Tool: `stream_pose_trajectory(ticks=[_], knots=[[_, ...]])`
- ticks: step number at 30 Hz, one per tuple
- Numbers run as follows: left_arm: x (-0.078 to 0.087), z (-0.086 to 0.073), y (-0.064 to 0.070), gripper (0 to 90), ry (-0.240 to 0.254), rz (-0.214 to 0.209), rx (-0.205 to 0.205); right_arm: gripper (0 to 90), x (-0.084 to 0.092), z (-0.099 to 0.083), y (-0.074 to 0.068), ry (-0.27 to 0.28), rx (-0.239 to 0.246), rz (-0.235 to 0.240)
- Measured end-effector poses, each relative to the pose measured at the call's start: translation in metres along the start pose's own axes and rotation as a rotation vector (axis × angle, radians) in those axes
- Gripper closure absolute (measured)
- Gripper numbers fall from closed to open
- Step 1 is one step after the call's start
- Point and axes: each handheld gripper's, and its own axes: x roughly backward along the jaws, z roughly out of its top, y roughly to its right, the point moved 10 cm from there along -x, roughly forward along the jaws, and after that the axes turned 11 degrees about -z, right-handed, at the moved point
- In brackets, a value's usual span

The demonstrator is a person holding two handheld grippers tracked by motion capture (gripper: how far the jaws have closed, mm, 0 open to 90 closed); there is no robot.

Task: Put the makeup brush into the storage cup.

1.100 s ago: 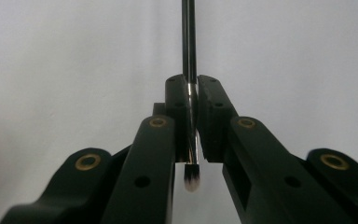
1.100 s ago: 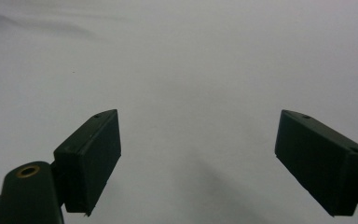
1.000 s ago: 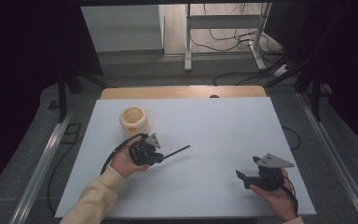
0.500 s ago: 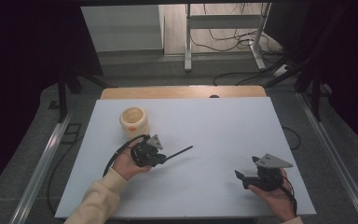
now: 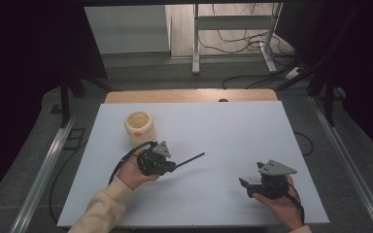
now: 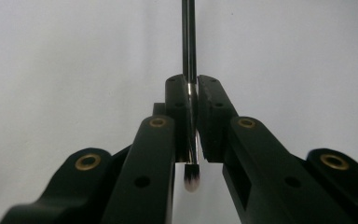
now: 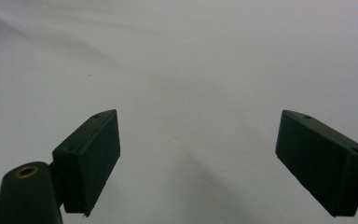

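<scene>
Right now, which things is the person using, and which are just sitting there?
Using:
- thin brush, clamped in the left gripper
- cream pot, nearest the brush, probably part of it

Just there:
- right gripper, open, holding nothing
- white table
- cables on the floor

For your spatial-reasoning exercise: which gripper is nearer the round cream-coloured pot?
Left. The left gripper sits just below the round cream-coloured pot; the right gripper is far off at the table's opposite side.

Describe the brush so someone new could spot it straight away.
On the white table, look left of centre, just in front of the cream pot. The left gripper clamps a thin dark brush, whose handle juts out to the right; nothing else there is long and thin.
</scene>
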Motion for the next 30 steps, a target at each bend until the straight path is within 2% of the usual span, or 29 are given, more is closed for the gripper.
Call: stream_pose_trajectory(ticks=[12,15,22,30], knots=[[-0.001,0.003,0.001,83.6,0.019,-0.010,0.000,14.5,-0.003,0.000,0.003,0.001,-0.004,-0.005],[-0.001,0.005,0.002,83.6,0.025,-0.013,0.000,14.3,-0.002,0.004,0.001,0.006,-0.001,-0.002],[0.001,0.007,0.003,83.6,0.029,-0.015,-0.010,14.6,-0.004,0.011,-0.008,0.007,0.043,-0.006],[0.005,0.008,0.004,83.6,0.040,-0.017,-0.019,15.0,-0.011,0.020,-0.016,0.011,0.061,0.003]])
